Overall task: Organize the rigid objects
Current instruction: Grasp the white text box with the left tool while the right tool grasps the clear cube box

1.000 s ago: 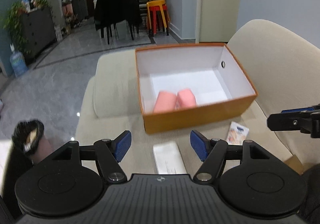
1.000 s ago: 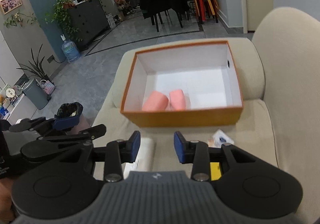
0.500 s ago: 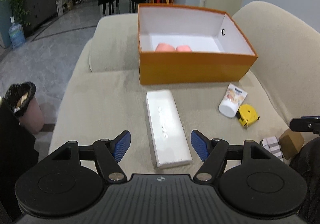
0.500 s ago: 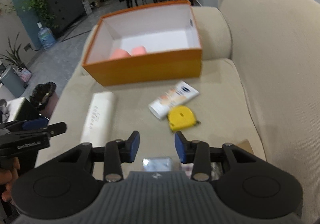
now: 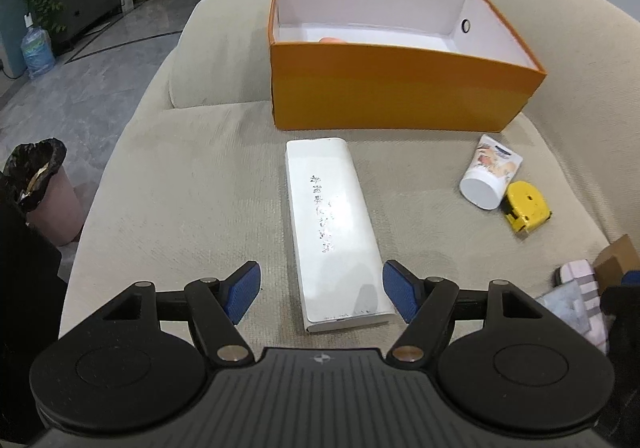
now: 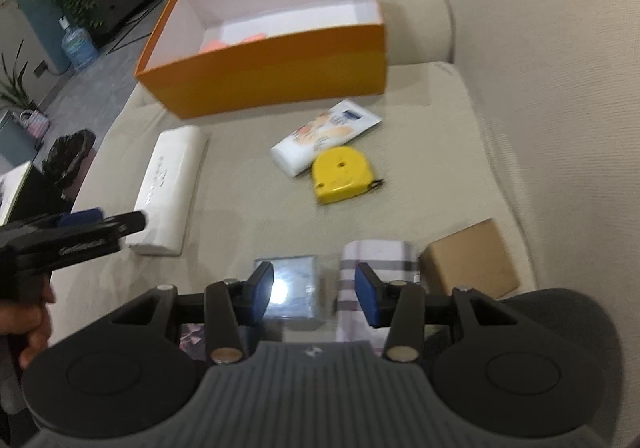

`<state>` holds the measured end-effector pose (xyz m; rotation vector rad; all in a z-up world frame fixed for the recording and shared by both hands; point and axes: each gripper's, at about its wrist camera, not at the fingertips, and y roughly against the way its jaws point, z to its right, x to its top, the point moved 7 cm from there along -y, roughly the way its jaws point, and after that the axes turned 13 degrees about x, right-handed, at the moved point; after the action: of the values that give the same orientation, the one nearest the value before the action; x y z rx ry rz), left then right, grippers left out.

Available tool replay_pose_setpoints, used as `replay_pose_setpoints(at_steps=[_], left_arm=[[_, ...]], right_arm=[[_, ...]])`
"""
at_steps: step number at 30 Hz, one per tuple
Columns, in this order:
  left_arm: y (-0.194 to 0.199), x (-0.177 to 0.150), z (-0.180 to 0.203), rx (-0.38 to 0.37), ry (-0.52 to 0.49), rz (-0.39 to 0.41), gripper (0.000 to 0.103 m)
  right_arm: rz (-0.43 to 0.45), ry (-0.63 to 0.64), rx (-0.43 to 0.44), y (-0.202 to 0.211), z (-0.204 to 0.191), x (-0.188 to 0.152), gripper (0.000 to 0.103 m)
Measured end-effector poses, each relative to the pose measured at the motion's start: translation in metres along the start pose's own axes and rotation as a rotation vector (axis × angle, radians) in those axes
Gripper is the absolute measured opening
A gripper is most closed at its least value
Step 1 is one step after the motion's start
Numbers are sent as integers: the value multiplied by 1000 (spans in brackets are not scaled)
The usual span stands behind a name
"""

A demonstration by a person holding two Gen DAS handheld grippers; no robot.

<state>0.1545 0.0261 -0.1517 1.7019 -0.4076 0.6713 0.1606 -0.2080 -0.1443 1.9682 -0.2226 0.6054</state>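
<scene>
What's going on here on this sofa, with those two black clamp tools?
A person is tidying loose items into the orange box. The left gripper hovers open astride the near end of a long white case, not yet gripping. The right gripper is opening over a shiny clear case. A tube and yellow tape measure wait nearby.

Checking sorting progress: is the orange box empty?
No. The orange box is open-topped, with pink items lying inside near its front wall.
</scene>
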Motion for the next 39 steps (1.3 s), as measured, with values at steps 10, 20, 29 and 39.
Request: replay_pose_setpoints(at_steps=[10, 20, 29, 39], left_arm=[[-24, 9, 11, 16, 20, -15, 83], [-51, 10, 25, 37, 5, -41, 83], [-56, 13, 25, 52, 28, 10, 84], [-51, 13, 22, 20, 44, 9, 70]], right_arm=[[-71, 53, -11, -35, -22, -9, 51], [-131, 65, -64, -58, -16, -13, 57], [-174, 46, -56, -69, -9, -23, 55], [-180, 62, -46, -71, -9, -21, 50]])
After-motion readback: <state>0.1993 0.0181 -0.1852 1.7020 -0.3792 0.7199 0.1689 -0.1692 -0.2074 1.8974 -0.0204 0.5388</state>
